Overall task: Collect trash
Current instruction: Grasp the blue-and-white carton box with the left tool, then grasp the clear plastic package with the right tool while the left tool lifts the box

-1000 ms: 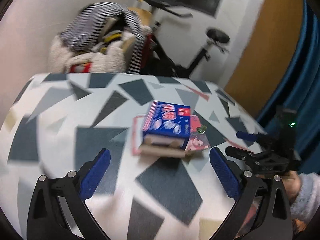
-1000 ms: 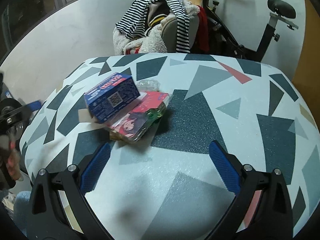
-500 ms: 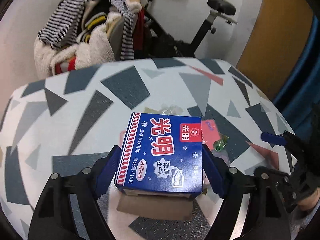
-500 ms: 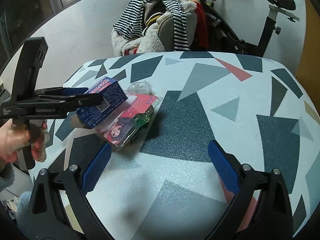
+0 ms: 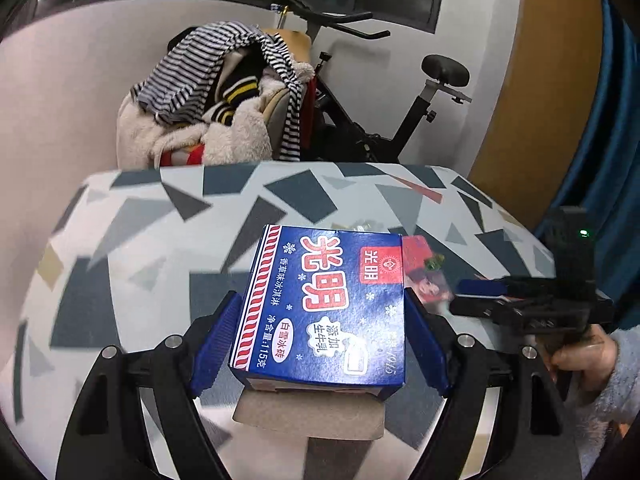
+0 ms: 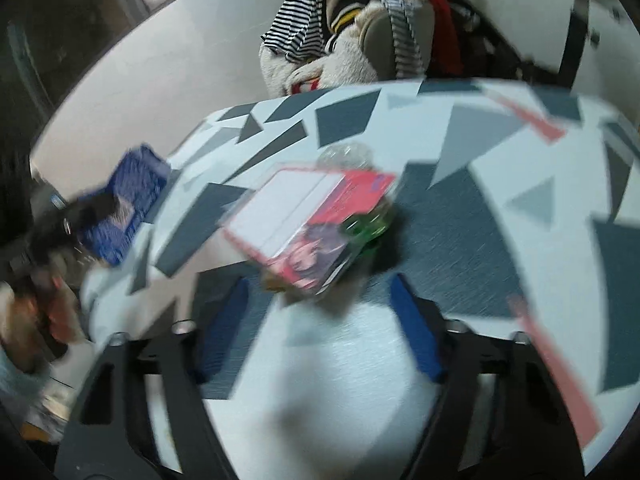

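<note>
The blue box (image 5: 320, 304) is printed cardboard with a slight sheen; the flap under it is bare brown card, matt. The red packet (image 6: 308, 224) is glossy printed card under clear, crinkly plastic film. The worktop (image 5: 160, 232) wears a matt cloth-like cover with a fine grain — triangles in grey and teal. The left gripper (image 5: 320, 344) has matt black plastic arms, blue ribbed pads on its fingers (image 5: 218, 336) and bright metal pins. Behind, fleece and striped knit clothes (image 5: 208, 112) — soft, fuzzy.
</note>
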The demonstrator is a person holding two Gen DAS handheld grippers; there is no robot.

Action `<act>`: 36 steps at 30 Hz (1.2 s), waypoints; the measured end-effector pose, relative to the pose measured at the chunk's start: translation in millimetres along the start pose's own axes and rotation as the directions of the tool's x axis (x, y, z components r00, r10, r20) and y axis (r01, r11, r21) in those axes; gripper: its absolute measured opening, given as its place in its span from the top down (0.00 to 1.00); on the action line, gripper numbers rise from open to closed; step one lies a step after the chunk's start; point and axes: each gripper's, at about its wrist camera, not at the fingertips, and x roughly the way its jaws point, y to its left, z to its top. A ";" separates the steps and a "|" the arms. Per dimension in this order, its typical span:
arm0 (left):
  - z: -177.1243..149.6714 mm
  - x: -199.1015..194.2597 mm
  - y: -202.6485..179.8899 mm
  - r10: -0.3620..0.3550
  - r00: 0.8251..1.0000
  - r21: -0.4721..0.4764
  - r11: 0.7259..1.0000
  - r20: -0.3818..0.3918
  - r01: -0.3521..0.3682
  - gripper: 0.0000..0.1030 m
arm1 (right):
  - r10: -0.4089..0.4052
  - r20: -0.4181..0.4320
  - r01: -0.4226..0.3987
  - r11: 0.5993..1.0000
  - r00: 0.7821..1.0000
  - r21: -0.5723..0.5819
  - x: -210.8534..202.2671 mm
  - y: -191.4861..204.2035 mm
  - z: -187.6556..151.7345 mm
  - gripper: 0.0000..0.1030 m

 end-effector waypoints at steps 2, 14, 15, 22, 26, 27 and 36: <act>-6.5 -3.2 0.8 -0.014 1.000 -0.015 1.000 -0.004 0.014 0.25 | 0.020 0.001 -0.020 0.999 1.000 0.030 3.5 3.4 -2.0 0.50; -22.8 -22.6 -5.8 -0.041 0.999 -0.013 0.999 0.005 0.041 0.25 | 0.042 0.065 -0.056 0.971 0.997 0.233 10.4 -0.7 5.6 0.78; -22.7 -23.9 -6.1 -0.042 0.999 -0.012 0.999 0.007 0.042 0.25 | 0.034 0.079 -0.050 0.976 0.996 0.212 3.0 7.2 7.5 0.79; -20.9 -44.4 -9.0 -0.046 0.998 -0.020 0.999 0.040 0.047 0.25 | 0.040 0.190 -0.067 0.989 0.981 0.134 -40.3 29.3 23.3 0.90; -22.8 -61.1 -13.5 -0.045 0.997 -0.021 0.999 0.057 0.046 0.25 | 0.040 0.213 -0.057 0.996 0.976 0.073 -59.9 40.0 28.9 0.90; -23.2 -64.8 -14.3 -0.045 0.997 -0.022 0.999 0.061 0.046 0.25 | 0.040 0.217 -0.055 0.997 0.975 0.063 -64.4 41.9 31.3 0.90; -36.2 -106.8 -31.1 -0.031 0.996 -0.016 0.999 0.088 0.033 0.25 | 0.030 0.248 -0.032 0.999 0.968 0.004 -112.4 67.5 17.1 0.90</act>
